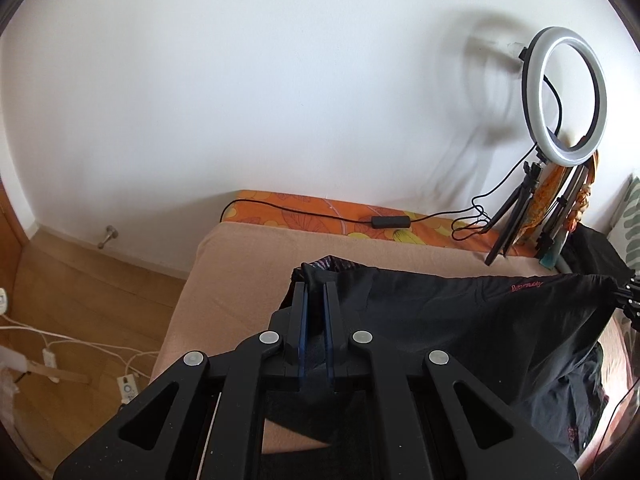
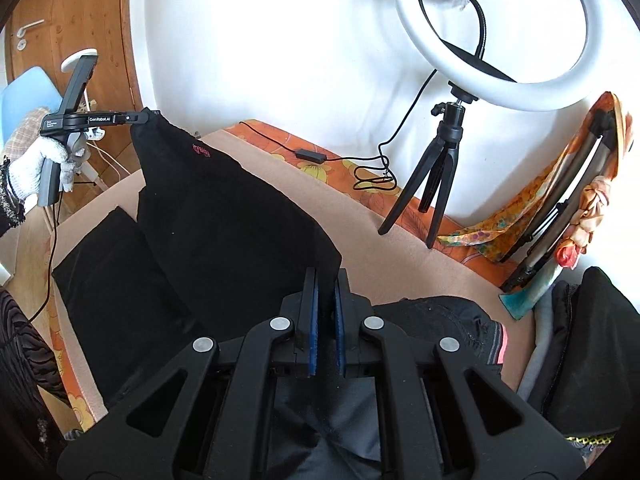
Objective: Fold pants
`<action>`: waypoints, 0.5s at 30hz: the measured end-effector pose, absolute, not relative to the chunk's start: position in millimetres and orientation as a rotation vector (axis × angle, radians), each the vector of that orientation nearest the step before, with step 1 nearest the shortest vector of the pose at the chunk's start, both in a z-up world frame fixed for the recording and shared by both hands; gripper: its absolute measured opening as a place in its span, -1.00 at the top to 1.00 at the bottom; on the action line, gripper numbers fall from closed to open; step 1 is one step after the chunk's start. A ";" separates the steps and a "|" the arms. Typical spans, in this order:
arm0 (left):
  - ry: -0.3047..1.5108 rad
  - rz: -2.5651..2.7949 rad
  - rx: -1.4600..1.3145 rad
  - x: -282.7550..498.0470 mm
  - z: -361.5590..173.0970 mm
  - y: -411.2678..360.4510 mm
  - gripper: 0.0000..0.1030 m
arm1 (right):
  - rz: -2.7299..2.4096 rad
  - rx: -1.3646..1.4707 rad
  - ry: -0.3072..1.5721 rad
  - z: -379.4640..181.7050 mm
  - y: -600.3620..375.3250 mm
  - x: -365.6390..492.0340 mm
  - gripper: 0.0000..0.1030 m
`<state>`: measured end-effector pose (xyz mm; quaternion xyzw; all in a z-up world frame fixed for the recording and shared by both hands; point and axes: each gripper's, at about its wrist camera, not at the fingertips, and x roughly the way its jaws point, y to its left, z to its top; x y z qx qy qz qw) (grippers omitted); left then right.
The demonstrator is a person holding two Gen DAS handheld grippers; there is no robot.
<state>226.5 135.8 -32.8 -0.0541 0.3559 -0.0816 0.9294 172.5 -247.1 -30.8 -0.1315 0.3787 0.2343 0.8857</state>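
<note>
Right gripper [image 2: 325, 280]: your fingers are sitting nearly together, pinching one corner of the black pants [image 2: 224, 216]; the pinched cloth itself is hiding between the blue pads.
Left gripper [image 1: 315, 286]: you are clamping the opposite corner, fingers nearly together with cloth bunching over their tips; in the right wrist view your gloved hand [image 2: 38, 164] is gripping its handle.
Pants: they are hanging stretched between your two grippers above the beige blanket [image 1: 240, 264], lower part draping onto the bed; the small pink lettering [image 1: 527, 286] is too small to read.
Cut off: your right gripper is showing only as a dark tip at the left wrist view's right edge.
Second garment: one dark piece with a pink edge [image 2: 460, 320] is lying under your right gripper, partly covered.
Count: two grippers, one ring light [image 2: 492, 36] on one tripod [image 2: 432, 176], one patterned scarf [image 2: 520, 208].
</note>
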 end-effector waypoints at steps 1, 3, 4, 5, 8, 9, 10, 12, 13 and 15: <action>0.723 -0.165 -0.113 216.5 -31.4 137.5 0.90 | 0.490 -0.275 0.783 -29.2 -246.5 163.7 0.86; 0.717 -0.163 -0.128 196.4 -29.5 140.6 0.90 | 0.490 -0.285 0.770 -26.7 -244.9 145.5 0.86; 0.717 -0.161 -0.132 187.2 -29.9 141.5 0.90 | 0.490 -0.291 0.764 -25.9 -243.8 135.9 0.86; 0.718 -0.159 -0.129 177.9 -30.7 142.0 0.90 | 0.491 -0.292 0.760 -25.6 -242.7 128.8 0.86; 0.718 -0.153 -0.124 150.6 -35.0 145.0 0.90 | 0.489 -0.301 0.748 -25.3 -238.7 102.2 0.86; 0.722 -0.152 -0.127 142.7 -37.1 147.4 0.90 | 0.489 -0.305 0.746 -26.5 -237.3 94.8 0.86; 0.726 -0.149 -0.130 135.5 -40.0 149.0 0.90 | 0.489 -0.309 0.745 -28.5 -236.0 85.9 0.86; 0.738 -0.147 -0.146 122.1 -46.3 153.1 0.90 | 0.489 -0.306 0.748 -32.5 -234.3 70.5 0.86; 0.743 -0.147 -0.153 114.9 -49.1 155.3 0.90 | 0.489 -0.305 0.748 -34.7 -233.5 62.5 0.86; 0.749 -0.146 -0.166 100.2 -53.8 159.2 0.90 | 0.485 -0.308 0.748 -39.0 -231.2 48.2 0.86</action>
